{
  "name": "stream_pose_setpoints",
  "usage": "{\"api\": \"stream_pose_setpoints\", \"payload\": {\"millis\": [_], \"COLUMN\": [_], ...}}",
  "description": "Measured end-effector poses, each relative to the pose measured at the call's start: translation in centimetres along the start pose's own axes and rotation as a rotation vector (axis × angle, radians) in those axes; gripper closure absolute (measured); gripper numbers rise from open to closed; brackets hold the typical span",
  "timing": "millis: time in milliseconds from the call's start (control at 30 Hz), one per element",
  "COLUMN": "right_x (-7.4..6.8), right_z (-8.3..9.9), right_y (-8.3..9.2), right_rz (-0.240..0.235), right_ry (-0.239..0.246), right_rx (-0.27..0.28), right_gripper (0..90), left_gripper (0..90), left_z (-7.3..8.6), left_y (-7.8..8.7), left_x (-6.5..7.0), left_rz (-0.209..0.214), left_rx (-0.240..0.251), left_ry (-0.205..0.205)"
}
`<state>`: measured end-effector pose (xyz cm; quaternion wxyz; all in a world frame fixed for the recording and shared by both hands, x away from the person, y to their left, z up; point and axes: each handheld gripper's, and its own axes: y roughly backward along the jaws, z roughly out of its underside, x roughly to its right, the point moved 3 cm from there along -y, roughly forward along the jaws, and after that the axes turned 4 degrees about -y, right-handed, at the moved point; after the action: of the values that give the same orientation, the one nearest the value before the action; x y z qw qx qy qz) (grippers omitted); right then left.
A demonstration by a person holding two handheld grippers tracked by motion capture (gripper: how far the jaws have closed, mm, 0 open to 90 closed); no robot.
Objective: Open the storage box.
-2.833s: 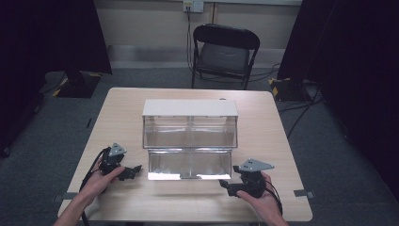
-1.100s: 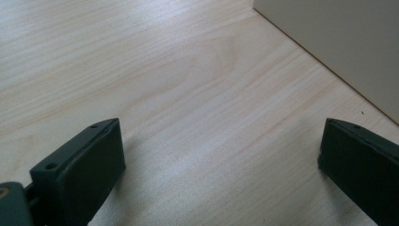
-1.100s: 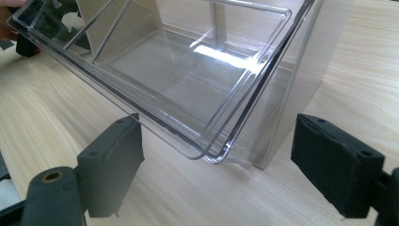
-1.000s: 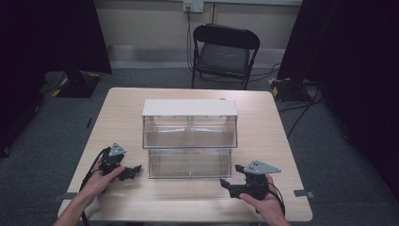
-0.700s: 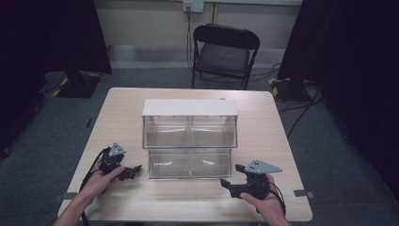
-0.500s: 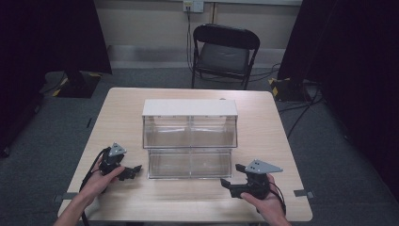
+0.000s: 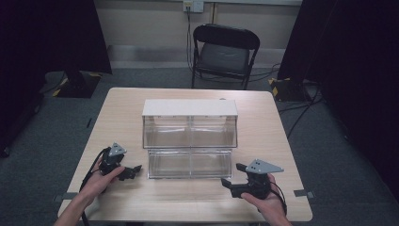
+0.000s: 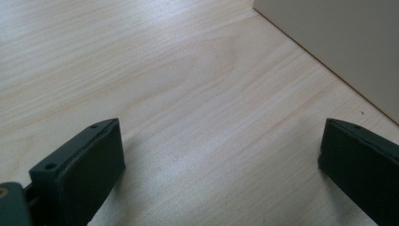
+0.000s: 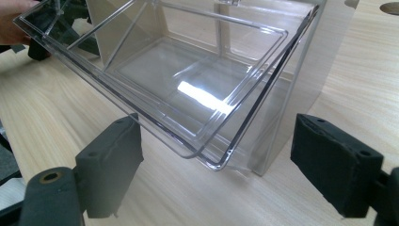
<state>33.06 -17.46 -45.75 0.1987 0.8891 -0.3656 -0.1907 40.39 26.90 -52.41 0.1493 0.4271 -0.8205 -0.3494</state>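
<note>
bin (image 9: 188, 84) just beyond right fingers (image 9: 110, 162)

Clear bin cabinet (image 7: 189, 136) blocking table (image 7: 263, 117) centre, tilted-out lower bin (image 9: 188, 89) overhanging, bare wood either side

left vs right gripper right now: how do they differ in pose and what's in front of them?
The left gripper sits by the bin unit's left end, the right gripper by its right front corner. The left gripper view looks at bare table and the unit's opaque side; the right gripper view looks at the tilted-out clear lower bin. The grey plate on the right gripper looks larger. Shared: both open, each held in a hand, holding nothing.
</note>
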Motion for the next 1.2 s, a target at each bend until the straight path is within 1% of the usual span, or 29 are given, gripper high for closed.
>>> {"api": "stream_pose_setpoints", "payload": {"millis": [67, 167, 200, 300, 367, 633, 967, 1200], "right_x": [0.07, 0.20, 0.22, 0.39, 0.46, 0.48, 0.48, 0.43], "right_z": [-0.07, -0.14, -0.16, -0.42, -0.52, -0.67, -0.73, -0.99], "right_y": [0.12, 0.23, 0.30, 0.54, 0.69, 0.80, 0.82, 0.95], "right_rz": [0.006, -0.001, 0.004, 0.009, 0.003, -0.004, -0.003, -0.010], "right_ry": [0.011, 0.002, -0.002, -0.010, -0.014, -0.015, -0.014, 0.000], "right_rx": [-0.005, -0.002, -0.003, 0.018, 0.025, 0.034, 0.036, 0.039], "right_gripper": [16.5, 16.1, 16.2, 16.4, 16.4, 16.6, 16.6, 17.1], "left_gripper": [0.1, 0.2, 0.2, 0.2, 0.2, 0.2, 0.2, 0.2], "left_z": [0.00, 0.00, 0.00, 0.00, 0.00, 0.00, 0.00, 0.01], "left_y": [0.00, 0.00, 0.00, 0.01, 0.01, 0.01, 0.01, 0.01], "left_x": [0.00, 0.00, 0.00, 0.00, 0.00, 0.01, 0.00, 0.01], "left_rz": [0.000, 0.000, 0.000, -0.001, 0.000, -0.001, 0.000, -0.001], "left_rx": [0.000, 0.000, 0.000, 0.000, 0.000, 0.000, 0.000, 0.000], "left_ry": [0.000, 0.000, 0.000, 0.000, 0.000, 0.000, 0.000, 0.000]}}
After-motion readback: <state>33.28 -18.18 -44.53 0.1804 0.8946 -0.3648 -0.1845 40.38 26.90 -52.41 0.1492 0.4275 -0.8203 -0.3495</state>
